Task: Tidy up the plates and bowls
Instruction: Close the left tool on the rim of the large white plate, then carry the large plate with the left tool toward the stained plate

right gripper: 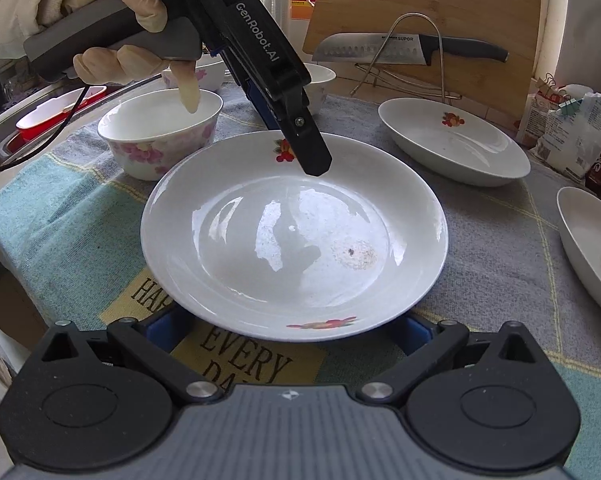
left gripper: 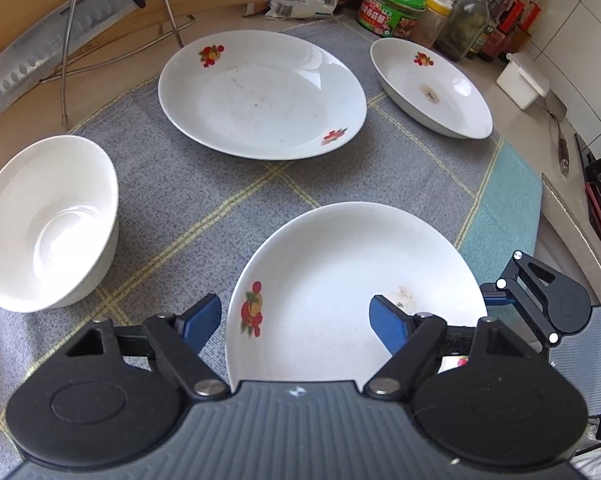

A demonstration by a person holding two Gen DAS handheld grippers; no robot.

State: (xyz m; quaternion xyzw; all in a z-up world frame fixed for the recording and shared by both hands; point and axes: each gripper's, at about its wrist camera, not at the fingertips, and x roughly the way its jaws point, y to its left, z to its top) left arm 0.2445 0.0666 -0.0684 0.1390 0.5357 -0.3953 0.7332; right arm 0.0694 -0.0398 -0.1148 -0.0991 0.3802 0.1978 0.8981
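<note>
The left gripper [left gripper: 296, 320], jaws apart, straddles the near plate's [left gripper: 352, 280] rim; a white bowl [left gripper: 48, 220] sits beside. Right gripper's [right gripper: 296, 330] jaws: can't tell.

1. "SUPOR": on the knife blade [right gripper: 374, 50], propped on the wire rack against the cutting board [right gripper: 440, 8], far edge of the counter. Also legible in the left wrist view.
2. "GenRobot.AI": white lettering on the side of the left gripper [right gripper: 300, 148].
3. "EVERY", with partial "HA…" and "DA…": on the table mat [right gripper: 244, 354], near edge.
4. Jar and bottle labels: print unreadable.
</note>
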